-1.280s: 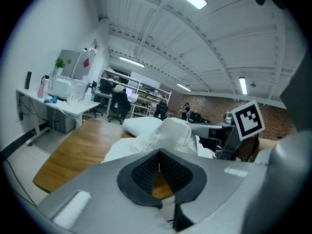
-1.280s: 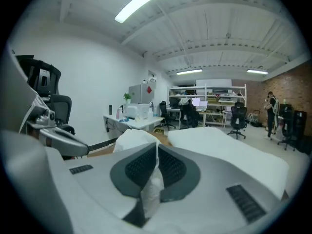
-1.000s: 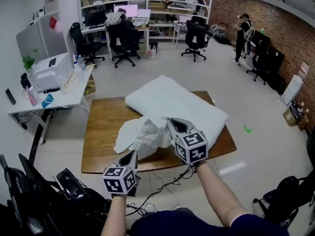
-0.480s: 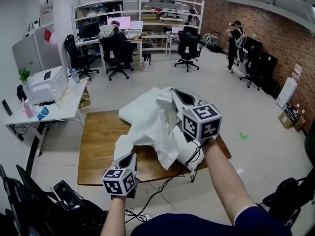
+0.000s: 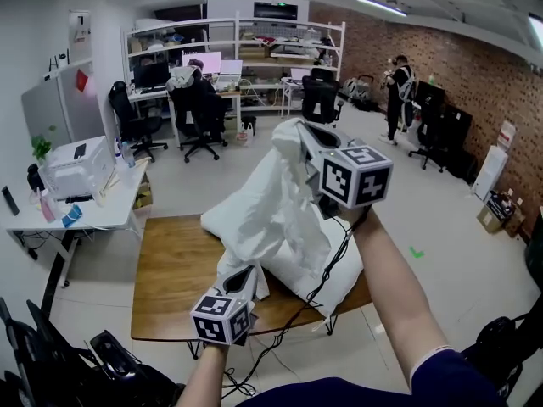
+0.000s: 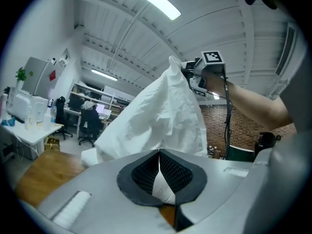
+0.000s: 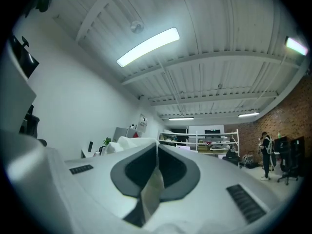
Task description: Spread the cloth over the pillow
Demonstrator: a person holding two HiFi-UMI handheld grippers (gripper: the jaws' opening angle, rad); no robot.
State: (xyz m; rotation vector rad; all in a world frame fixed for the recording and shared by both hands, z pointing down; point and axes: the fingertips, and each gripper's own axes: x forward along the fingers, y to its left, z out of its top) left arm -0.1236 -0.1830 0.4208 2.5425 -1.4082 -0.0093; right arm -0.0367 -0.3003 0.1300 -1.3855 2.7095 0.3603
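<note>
Cloth: the white cloth [image 5: 270,206] hangs stretched between your two tools, draped in front of the pillow and above the middle of the counter.
Right tool: your right tool [image 5: 304,134] is held high over the counter's far edge. Its jaws are pinched together on the cloth's top corner, and the right gripper view shows a thin strip of fabric caught between them.
Left tool: your left tool [image 5: 244,276] is low, near the counter's front edge. Its jaws are clamped on the cloth's lower part, with white fabric wedged between the pads.
Pillow: the white pillow [image 5: 338,285] lies on the counter, reaching its right edge, and the cloth hides most of it.
Counter: the wooden counter [image 5: 170,265] shows bare wood along its left edge.
</note>
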